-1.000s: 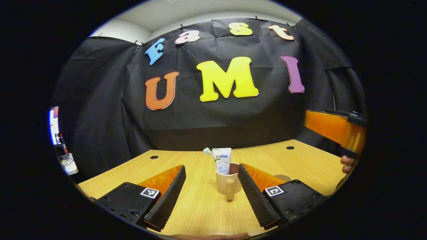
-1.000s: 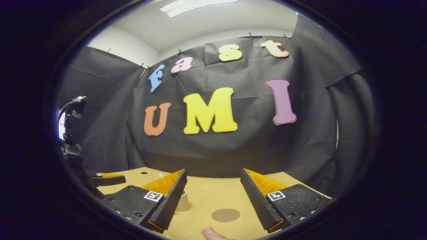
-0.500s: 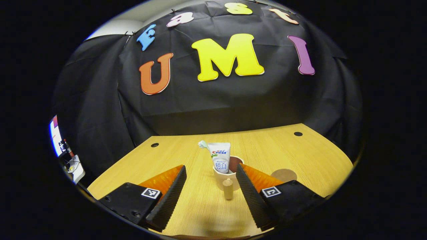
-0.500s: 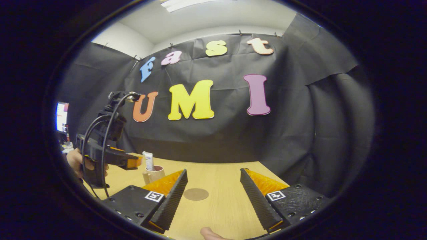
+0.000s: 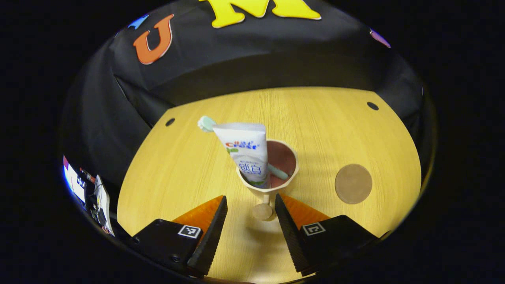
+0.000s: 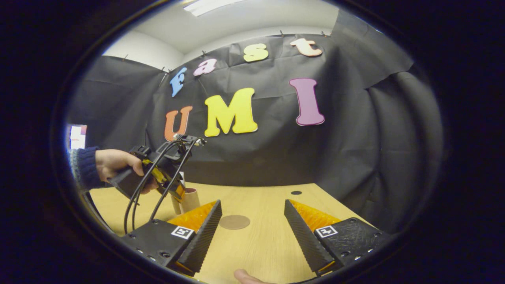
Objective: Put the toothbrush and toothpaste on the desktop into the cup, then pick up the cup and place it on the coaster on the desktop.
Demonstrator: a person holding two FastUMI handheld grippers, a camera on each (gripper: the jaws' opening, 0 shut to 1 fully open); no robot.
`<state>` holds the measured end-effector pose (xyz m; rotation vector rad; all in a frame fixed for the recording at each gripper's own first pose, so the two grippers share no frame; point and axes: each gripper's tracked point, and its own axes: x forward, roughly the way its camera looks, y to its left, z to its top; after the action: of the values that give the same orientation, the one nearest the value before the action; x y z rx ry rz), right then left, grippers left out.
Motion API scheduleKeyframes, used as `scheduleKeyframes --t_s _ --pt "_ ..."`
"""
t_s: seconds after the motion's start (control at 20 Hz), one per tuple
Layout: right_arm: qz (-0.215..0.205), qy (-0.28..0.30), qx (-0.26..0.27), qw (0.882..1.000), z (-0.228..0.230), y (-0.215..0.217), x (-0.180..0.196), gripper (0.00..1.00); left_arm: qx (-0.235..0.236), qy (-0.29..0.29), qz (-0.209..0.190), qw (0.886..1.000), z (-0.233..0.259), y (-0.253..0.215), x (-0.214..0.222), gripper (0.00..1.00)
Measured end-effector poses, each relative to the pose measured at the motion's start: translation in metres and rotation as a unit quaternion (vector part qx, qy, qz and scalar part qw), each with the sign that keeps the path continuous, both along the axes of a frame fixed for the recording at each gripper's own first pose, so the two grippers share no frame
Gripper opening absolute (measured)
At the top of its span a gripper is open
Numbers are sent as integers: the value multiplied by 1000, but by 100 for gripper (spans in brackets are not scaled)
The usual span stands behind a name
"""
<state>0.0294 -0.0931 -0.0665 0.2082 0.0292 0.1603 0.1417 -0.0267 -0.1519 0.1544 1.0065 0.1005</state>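
Left tongs (image 5: 249, 215) dropped and pitched downward since a second ago, now close over cup (image 5: 267, 173); right tongs (image 6: 252, 230) swung left. Cup upright on tabletop (image 5: 189, 165), toothpaste (image 5: 245, 152) and toothbrush (image 5: 207, 123) standing inside, leaning left. Cup handle (image 5: 262, 211) between left fingers, jaws spread, no contact seen. Coaster (image 5: 353, 184) bare, right of cup, apart. Right tongs spread wide, holding nothing, hovering above tabletop. Hand (image 6: 118, 163) grips left tool body.
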Motion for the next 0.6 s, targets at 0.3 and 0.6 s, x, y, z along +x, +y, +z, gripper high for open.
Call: scheduleKeyframes --t_s 0.3,0.6 --pt "8 -1 40 999 2 -6 0 92 -4 85 -14 996 -23 -23 7 48" --pt "19 -4 34 999 -1 4 -1 96 -45 107 -47 992 -17 -45 10 40"
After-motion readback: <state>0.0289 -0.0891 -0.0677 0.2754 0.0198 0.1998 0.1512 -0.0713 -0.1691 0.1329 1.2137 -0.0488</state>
